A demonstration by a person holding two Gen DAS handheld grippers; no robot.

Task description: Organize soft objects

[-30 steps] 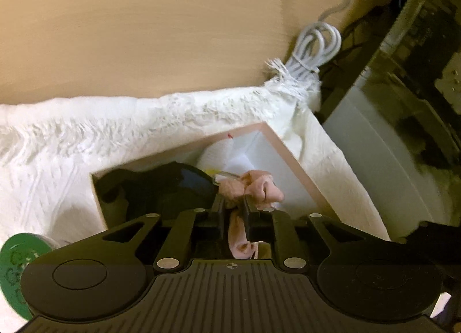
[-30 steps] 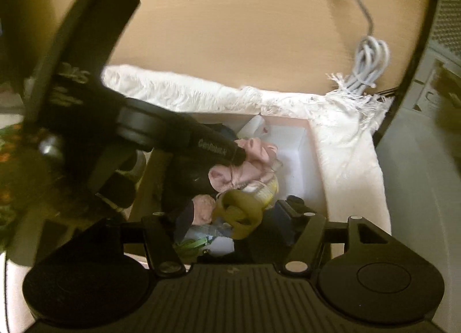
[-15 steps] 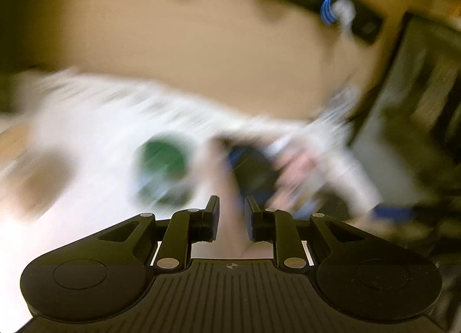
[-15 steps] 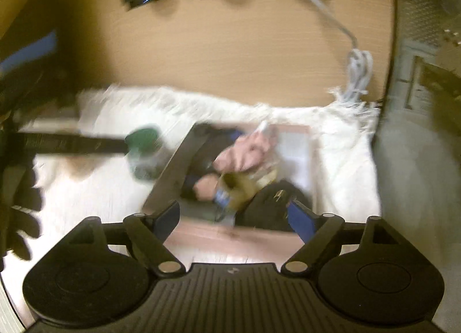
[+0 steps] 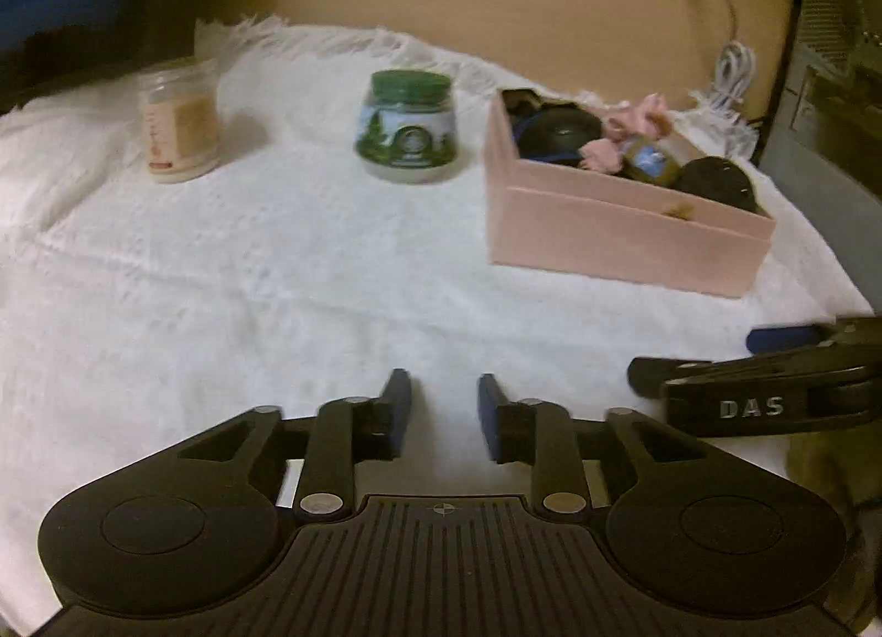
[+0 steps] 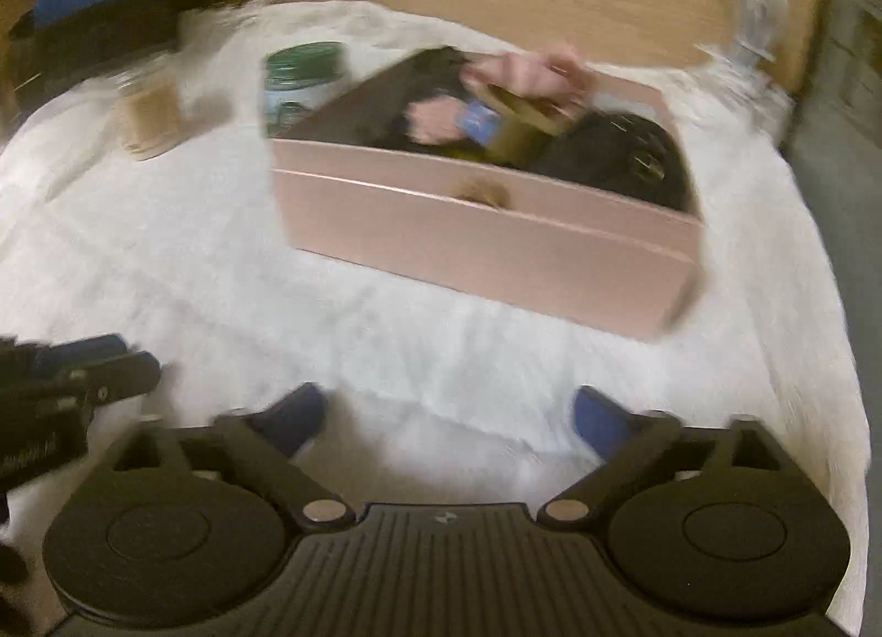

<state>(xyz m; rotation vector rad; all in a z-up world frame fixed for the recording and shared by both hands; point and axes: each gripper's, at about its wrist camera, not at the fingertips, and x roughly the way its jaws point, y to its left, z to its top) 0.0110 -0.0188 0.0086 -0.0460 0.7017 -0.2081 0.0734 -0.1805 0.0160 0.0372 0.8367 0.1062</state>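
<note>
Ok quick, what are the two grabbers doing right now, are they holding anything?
Left gripper: open a little, holding nothing, above the white cloth.
Right gripper: wide open, holding nothing, in front of the pink box.

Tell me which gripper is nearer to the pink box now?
Right. The right gripper faces the pink box almost head on, across a strip of white cloth. The left gripper sits further back and left of the box.
</note>
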